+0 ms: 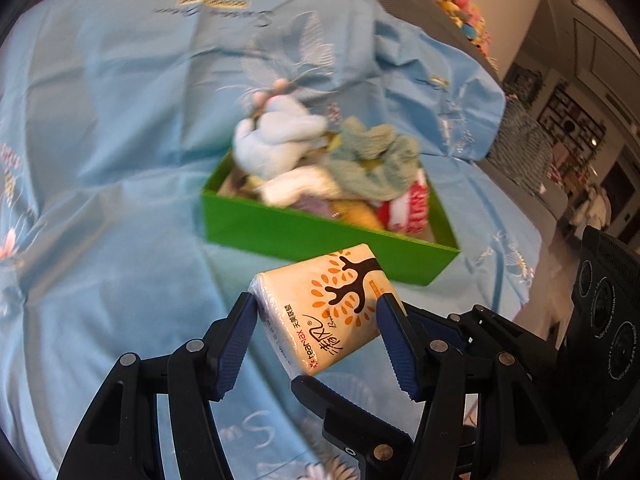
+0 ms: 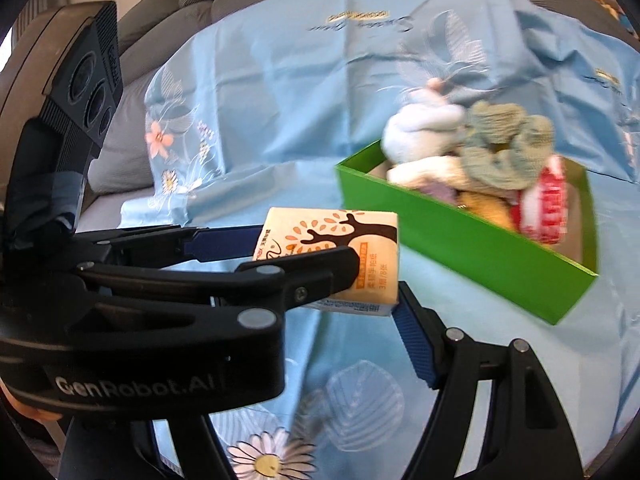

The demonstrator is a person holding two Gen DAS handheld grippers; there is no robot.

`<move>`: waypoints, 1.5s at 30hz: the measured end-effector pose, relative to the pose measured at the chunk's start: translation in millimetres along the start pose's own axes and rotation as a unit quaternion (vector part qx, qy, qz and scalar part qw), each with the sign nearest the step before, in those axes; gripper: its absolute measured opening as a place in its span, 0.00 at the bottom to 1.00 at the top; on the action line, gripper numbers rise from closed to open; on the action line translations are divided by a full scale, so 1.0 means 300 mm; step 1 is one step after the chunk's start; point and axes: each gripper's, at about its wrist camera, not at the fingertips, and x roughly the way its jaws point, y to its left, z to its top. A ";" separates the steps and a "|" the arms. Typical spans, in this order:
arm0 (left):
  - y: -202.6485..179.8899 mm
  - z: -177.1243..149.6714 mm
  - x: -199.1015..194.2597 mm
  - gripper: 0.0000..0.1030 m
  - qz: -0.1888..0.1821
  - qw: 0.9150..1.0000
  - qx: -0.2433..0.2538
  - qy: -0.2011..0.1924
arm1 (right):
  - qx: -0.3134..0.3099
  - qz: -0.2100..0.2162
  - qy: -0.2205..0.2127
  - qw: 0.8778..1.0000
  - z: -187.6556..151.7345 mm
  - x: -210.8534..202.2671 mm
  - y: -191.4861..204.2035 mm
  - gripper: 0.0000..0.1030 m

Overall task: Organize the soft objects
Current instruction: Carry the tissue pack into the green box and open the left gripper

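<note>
A cream tissue pack [image 1: 324, 308] with a brown tree print is held above the blue sheet, short of the green box [image 1: 320, 236]. My left gripper [image 1: 316, 316] is shut on the pack's two ends. In the right wrist view the pack [image 2: 340, 248] sits between the left gripper's fingers [image 2: 296, 268], which cross in front. My right gripper [image 2: 360, 308] has its blue right pad [image 2: 412, 340] just under the pack's corner; its left finger is hidden. The box [image 2: 472, 248] holds a blue plush [image 1: 276, 140], a green knit cloth [image 1: 372, 156] and other soft items.
A light blue flowered sheet [image 1: 120, 160] covers the sofa. Grey sofa cushions [image 2: 168, 12] rise behind. Colourful plush toys [image 1: 460, 8] sit on the sofa back at the far right. Shelves and furniture [image 1: 572, 128] stand beyond the sofa's right edge.
</note>
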 end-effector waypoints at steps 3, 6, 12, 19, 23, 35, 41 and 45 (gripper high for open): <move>-0.044 0.043 0.017 0.61 -0.007 1.000 0.011 -0.001 | 0.014 -0.005 -0.014 1.000 0.019 -0.030 -0.053 0.70; -0.074 0.080 0.037 0.61 -0.011 1.000 0.017 0.001 | 0.024 -0.011 -0.025 0.999 0.042 -0.043 -0.098 0.70; -0.118 0.174 0.083 0.61 -0.014 1.000 0.026 -0.004 | 0.035 -0.017 -0.043 0.998 0.105 -0.041 -0.178 0.70; -0.144 0.286 0.147 0.61 -0.014 0.999 0.032 -0.014 | 0.037 -0.025 -0.061 0.997 0.193 -0.017 -0.256 0.70; -0.147 0.338 0.190 0.61 -0.018 0.999 0.031 -0.014 | 0.038 -0.033 -0.064 0.997 0.237 0.009 -0.304 0.70; -0.098 0.412 0.354 0.61 -0.021 1.000 0.005 0.008 | 0.046 -0.047 -0.041 0.997 0.292 0.133 -0.419 0.70; -0.067 0.434 0.403 0.61 -0.031 0.999 -0.011 0.016 | 0.047 -0.046 -0.030 0.997 0.308 0.173 -0.449 0.70; -0.028 0.434 0.431 0.61 -0.046 0.998 -0.039 0.030 | 0.049 -0.039 -0.014 0.998 0.316 0.203 -0.460 0.71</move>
